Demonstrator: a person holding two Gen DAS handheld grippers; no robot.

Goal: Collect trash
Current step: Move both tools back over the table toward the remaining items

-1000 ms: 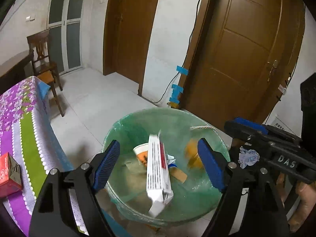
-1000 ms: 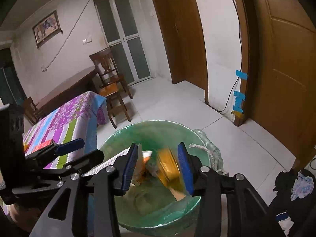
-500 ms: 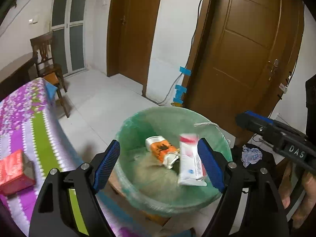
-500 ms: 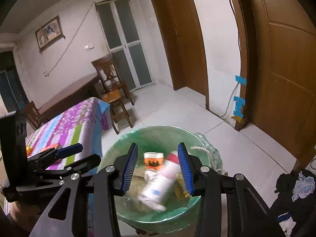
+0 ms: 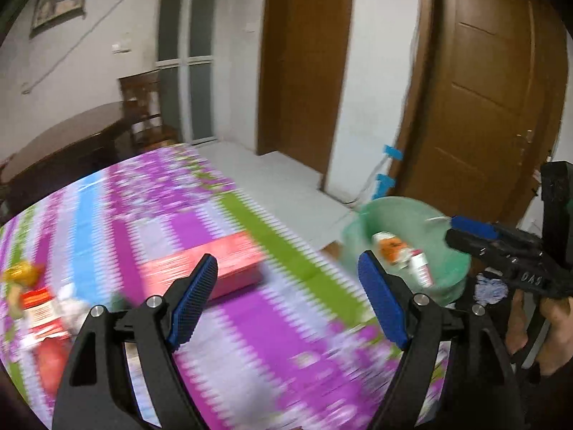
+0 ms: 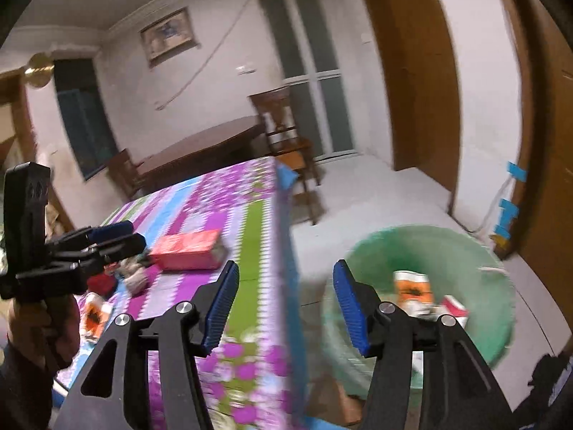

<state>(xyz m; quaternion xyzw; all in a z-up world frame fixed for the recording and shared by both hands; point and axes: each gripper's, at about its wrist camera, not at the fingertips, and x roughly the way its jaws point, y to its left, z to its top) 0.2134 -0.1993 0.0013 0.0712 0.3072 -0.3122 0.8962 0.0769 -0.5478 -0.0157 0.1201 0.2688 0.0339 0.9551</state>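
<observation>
A green bin (image 5: 451,272) (image 6: 494,286) stands on the floor beside the table and holds an orange-and-white packet (image 5: 390,249) (image 6: 412,286) and a white tube (image 5: 420,268). My left gripper (image 5: 286,294) is open and empty above the purple tablecloth (image 5: 250,322), near a pink box (image 5: 215,265) (image 6: 189,254). My right gripper (image 6: 284,306) is open and empty over the table edge, left of the bin. Small wrappers (image 5: 35,304) lie at the table's left. Both views are blurred.
A wooden chair (image 6: 286,139) and a dark table (image 6: 200,150) stand behind. Brown doors (image 5: 483,107) line the right wall. The left gripper shows in the right wrist view (image 6: 107,240); the right gripper shows in the left wrist view (image 5: 501,251).
Both grippers have swung left, away from above the bin and over the table. The dropped tube and packet now lie in the bin.
</observation>
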